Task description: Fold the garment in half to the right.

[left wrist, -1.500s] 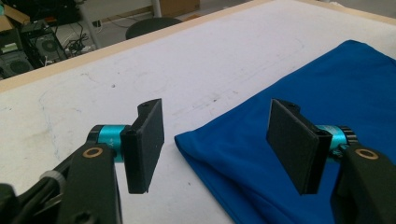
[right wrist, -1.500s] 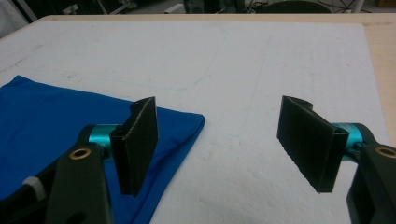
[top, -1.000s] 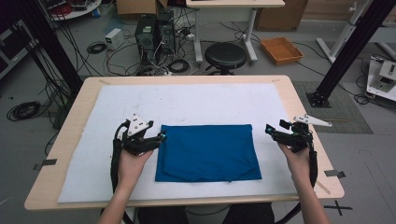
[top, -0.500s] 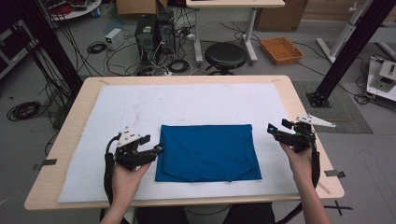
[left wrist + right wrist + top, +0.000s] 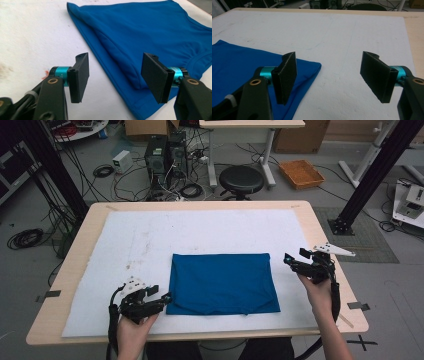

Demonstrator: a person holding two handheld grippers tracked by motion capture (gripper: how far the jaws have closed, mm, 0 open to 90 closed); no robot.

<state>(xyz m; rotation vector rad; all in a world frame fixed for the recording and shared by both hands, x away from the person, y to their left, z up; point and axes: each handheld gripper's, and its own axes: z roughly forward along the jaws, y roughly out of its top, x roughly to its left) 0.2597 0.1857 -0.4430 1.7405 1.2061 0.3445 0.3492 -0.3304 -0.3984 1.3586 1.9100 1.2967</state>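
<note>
1. On the white sheet (image 5: 200, 240) that covers the wooden tabletop (image 5: 320, 232), a folded blue garment (image 5: 222, 282) is laid flat, slightly toward the person's side of the middle.
2. The left tongs (image 5: 162, 299) are held at the garment's near left corner, as seen in the high view.
3. In the left gripper view the left tongs (image 5: 115, 75) are seen with their jaws spread apart, and the blue garment's (image 5: 140, 32) folded edge and corner are framed between them; nothing is clamped.
4. Whether the jaws are touching the cloth cannot be told.
5. The right tongs (image 5: 295, 262) are held just beside the garment's far right corner, above the white sheet.
6. In the right gripper view the right tongs (image 5: 328, 75) are likewise seen wide apart, with bare white sheet (image 5: 337, 37) between the jaws and the garment's corner (image 5: 310, 67) lying behind the left-hand jaw.
7. A black stool (image 5: 241, 179) and an orange tray (image 5: 301, 173) are seen on the floor beyond the tabletop.
</note>
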